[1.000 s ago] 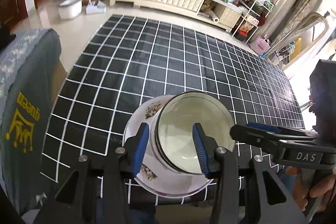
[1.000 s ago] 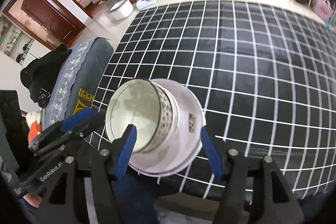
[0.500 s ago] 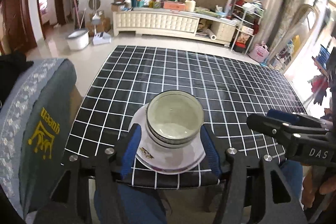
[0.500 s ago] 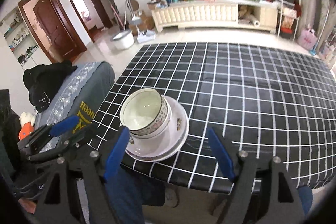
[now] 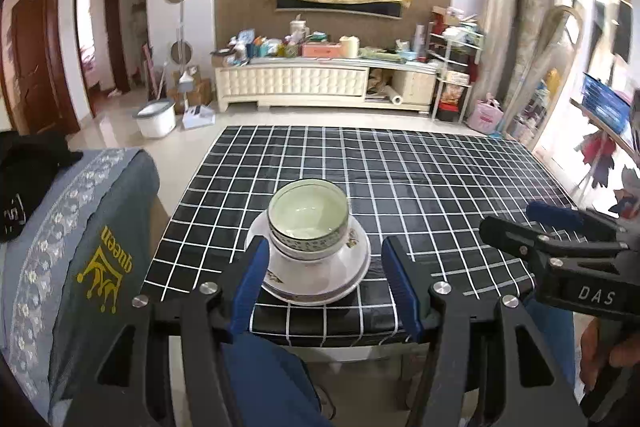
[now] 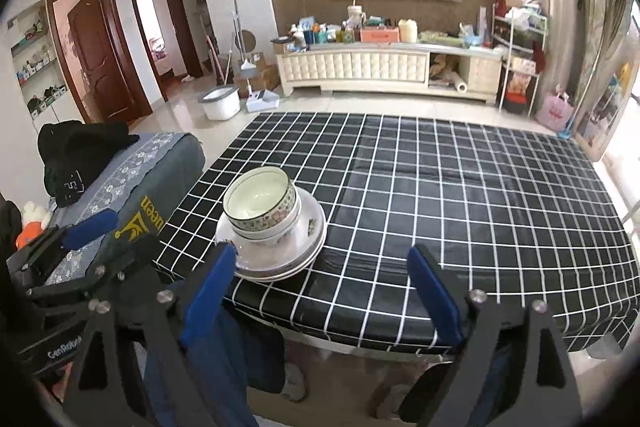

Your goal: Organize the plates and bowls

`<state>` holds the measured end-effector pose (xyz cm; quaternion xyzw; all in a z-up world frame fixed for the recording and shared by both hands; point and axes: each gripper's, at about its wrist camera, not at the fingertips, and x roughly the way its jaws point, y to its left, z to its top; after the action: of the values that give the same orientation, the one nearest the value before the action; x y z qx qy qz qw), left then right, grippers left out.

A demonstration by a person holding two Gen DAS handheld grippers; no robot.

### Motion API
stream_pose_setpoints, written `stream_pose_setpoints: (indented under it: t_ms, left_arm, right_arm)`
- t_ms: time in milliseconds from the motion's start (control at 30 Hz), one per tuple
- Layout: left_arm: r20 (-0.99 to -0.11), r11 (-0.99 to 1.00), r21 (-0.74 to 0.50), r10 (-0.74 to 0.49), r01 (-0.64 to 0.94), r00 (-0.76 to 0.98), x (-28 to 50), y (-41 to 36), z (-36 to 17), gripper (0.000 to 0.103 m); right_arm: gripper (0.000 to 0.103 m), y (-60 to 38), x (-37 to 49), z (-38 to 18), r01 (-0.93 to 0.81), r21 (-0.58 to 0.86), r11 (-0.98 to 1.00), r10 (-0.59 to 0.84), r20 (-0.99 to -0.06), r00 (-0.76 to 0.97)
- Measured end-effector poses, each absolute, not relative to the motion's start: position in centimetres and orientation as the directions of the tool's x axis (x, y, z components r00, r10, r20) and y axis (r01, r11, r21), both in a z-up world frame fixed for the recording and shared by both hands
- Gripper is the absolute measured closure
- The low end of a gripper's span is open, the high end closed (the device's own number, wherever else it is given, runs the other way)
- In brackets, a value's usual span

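Black checked cloth covers the worktop (image 5: 420,187), bare except for a stack near its front edge. Through the left wrist camera, 2 nested bowls (image 5: 307,223) sit on stacked plates (image 5: 320,275); the top bowl is empty. The left claw (image 5: 322,285) is opening, nothing between its pads, short of the stack.

From the right wrist, the stack sits front-left, near the edge beside a grey chair cover (image 6: 132,183). The right claw (image 6: 322,291) is opening, empty.
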<state>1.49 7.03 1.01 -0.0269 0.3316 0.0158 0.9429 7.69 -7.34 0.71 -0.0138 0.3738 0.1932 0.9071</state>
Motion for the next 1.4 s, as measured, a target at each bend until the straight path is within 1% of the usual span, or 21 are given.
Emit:
stream_pose_setpoints:
  t_ms: [33,100,167,267,300,367,400,500,833,1400]
  left_arm:
    - [-0.622,0.998,-0.035,0.014,-0.046,0.783,1.0,6.8,1.1,0.032]
    - [-0.606,0.999,-0.027,0.018,-0.043,0.795,0.0,6.4,1.4,0.023]
    - [-0.586,0.999,-0.029,0.008,-0.031,0.81,-0.9,6.1,1.6,0.021]
    - [-0.574,0.999,-0.028,0.007,-0.028,0.819,-2.0,5.7,1.6,0.017]
    - [-0.569,0.999,-0.023,0.013,-0.032,0.822,-2.4,5.6,1.6,0.013]
    - [-0.56,0.999,-0.021,0.013,-0.029,0.828,-3.2,5.3,1.4,0.002]
    - [-0.556,0.999,-0.023,0.009,-0.026,0.831,-3.7,5.2,1.4,0.0]
    - [-0.554,0.999,-0.04,0.005,-0.033,0.833,-4.4,5.1,1.2,0.0]
    - [-0.545,0.999,-0.027,0.01,-0.029,0.838,-6.5,4.0,1.2,0.0]
    - [-0.55,1.0,-0.018,0.008,-0.021,0.835,-7.0,3.7,1.1,0.0]
  right_arm:
    - [0.01,-7.6,7.1,0.8,-0.359,0.112,0.926,0.337,-0.674,0.657]
    - [0.005,-7.8,6.3,1.0,-0.357,0.101,0.929,0.331,-0.662,0.672]
    - [0.001,-8.1,5.4,1.2,-0.357,0.082,0.93,0.322,-0.649,0.689]
    - [0.0,-8.6,4.2,1.3,-0.35,0.051,0.936,0.301,-0.632,0.714]
    - [0.0,-8.9,3.8,1.3,-0.344,0.043,0.938,0.294,-0.627,0.721]
    - [0.0,-9.3,3.1,1.2,-0.335,0.028,0.942,0.279,-0.621,0.732]
    - [0.0,-9.4,2.8,1.0,-0.335,0.023,0.942,0.276,-0.623,0.732]
    - [0.0,-10.0,2.0,0.4,-0.333,0.034,0.942,0.279,-0.63,0.724]
    - [0.0,-10.9,0.2,0.7,-0.333,0.046,0.942,0.29,-0.612,0.736]
    - [0.0,-10.6,-0.8,0.9,-0.352,0.057,0.934,0.313,-0.603,0.734]
